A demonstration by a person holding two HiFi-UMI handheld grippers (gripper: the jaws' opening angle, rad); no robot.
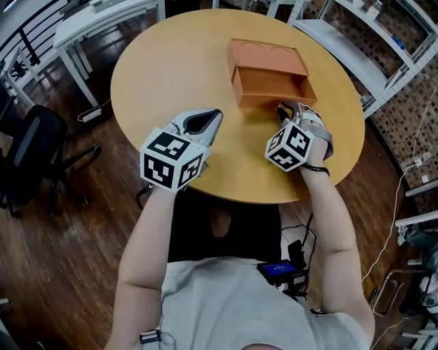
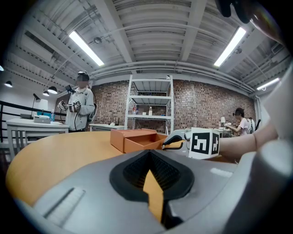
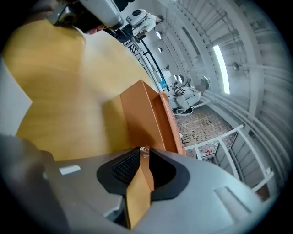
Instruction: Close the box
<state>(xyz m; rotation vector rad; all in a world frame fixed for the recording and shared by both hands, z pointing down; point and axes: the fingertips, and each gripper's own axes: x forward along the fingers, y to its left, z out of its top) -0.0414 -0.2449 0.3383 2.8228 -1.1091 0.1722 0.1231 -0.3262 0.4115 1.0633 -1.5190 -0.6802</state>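
An orange box lies on the far side of the round wooden table, with its drawer slid out toward me. My right gripper is at the drawer's front face, near its right end. In the right gripper view a small clear knob on the drawer front sits right at the fingertips, and the right gripper is open, showing a gap between its pads. My left gripper rests low over the table's near left, shut and empty, pointing at the box.
White desks stand beyond the table at the left, and metal shelving at the right. A black chair is on the floor at the left. In the left gripper view a person stands far off.
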